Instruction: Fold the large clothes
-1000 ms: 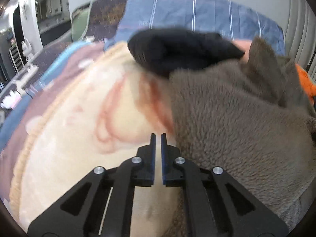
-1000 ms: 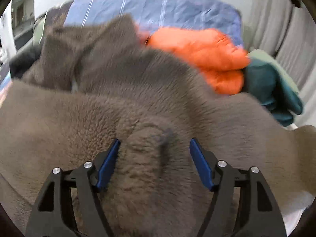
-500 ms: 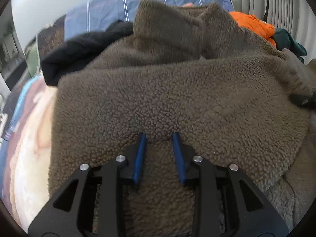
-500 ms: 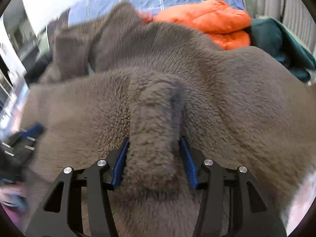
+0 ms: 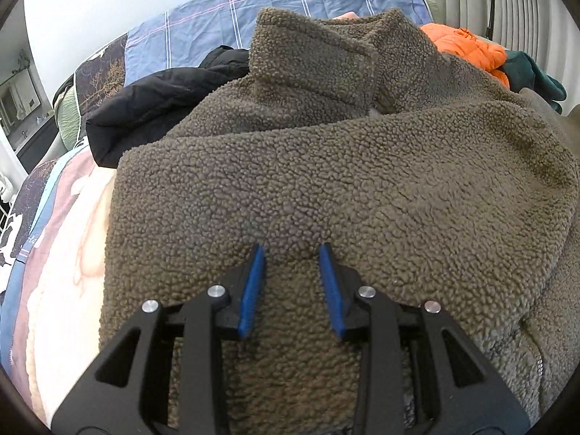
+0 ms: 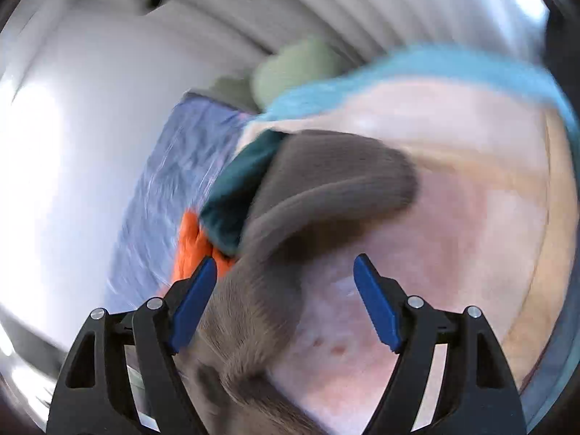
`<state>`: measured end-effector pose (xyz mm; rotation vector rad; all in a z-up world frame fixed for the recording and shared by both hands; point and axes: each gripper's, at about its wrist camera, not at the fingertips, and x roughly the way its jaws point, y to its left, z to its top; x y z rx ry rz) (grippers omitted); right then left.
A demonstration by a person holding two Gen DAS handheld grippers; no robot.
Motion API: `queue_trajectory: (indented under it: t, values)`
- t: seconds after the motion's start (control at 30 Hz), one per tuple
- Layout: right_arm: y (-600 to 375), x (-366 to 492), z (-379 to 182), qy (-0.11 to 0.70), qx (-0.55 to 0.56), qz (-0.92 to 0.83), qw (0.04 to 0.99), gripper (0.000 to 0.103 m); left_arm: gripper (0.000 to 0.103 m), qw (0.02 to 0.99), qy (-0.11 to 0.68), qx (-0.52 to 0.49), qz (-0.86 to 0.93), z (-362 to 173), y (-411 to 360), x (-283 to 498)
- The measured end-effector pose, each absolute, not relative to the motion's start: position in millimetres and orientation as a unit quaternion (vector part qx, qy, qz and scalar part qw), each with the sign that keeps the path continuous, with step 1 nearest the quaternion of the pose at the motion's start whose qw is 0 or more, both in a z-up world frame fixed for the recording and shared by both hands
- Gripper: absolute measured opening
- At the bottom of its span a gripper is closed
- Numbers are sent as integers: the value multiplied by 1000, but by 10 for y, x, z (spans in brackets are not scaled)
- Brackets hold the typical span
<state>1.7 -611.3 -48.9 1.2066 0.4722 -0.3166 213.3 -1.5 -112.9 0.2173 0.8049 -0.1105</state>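
Fleece jacket lies spread on the bed under the left tongs, whose jaws stand slightly parted, gripping nothing. Right tongs, just opening wide, are released over a blurred sleeve at 12 o'clock. No legible writing.

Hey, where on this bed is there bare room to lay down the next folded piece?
Free: the pale printed blanket left of the brown fleece jacket, below the black garment. Crowded: the far side, where the black garment, orange jacket and dark green garment pile against the blue plaid bedding.
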Motion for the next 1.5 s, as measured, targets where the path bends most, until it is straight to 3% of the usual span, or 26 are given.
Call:
queue_trajectory:
  t: [0.17,0.27,0.33,0.37,0.4,0.47,0.7,0.83,0.93,1.0,1.17,1.23,1.5]
  values:
    - [-6480,348,-1056,230,714,-119,651,83,34,913,391,104,-54,-1124,-14,2132]
    - [-6550,426,-1188,222,729,-167,626,79,34,913,391,101,-56,-1121,2,2136]
    - [-6555,569,-1058,215,686,-188,669,46,34,913,391,99,-57,-1119,7,2137]
    - [-6534,638,-970,219,664,-189,690,41,34,913,392,98,-57,-1119,9,2136]
    - [-6488,693,-820,215,638,-185,716,27,34,913,392,97,-57,-1118,9,2137]
    - [-6297,839,-454,208,582,-165,769,20,34,913,392,95,-58,-1118,13,2144]
    - [-4533,1394,552,214,326,11,921,19,35,913,394,72,-69,-1113,100,2157]
    - [-3255,1588,513,260,221,141,930,20,38,913,396,34,-88,-1094,222,2170]
    - [-2464,1699,69,347,134,210,904,24,47,909,395,-36,-127,-1075,423,2174]
    - [-2125,1761,-228,410,95,235,876,24,64,898,385,-115,-180,-1064,623,2149]
    - [-2096,1656,-493,426,44,228,874,35,85,864,356,-234,-268,-991,875,2064]
    - [-2079,1558,-472,418,4,225,880,41,87,849,365,-242,-296,-973,786,2069]
    - [-2040,1059,-727,417,-19,233,878,49,94,759,445,-259,-398,-894,71,2189]
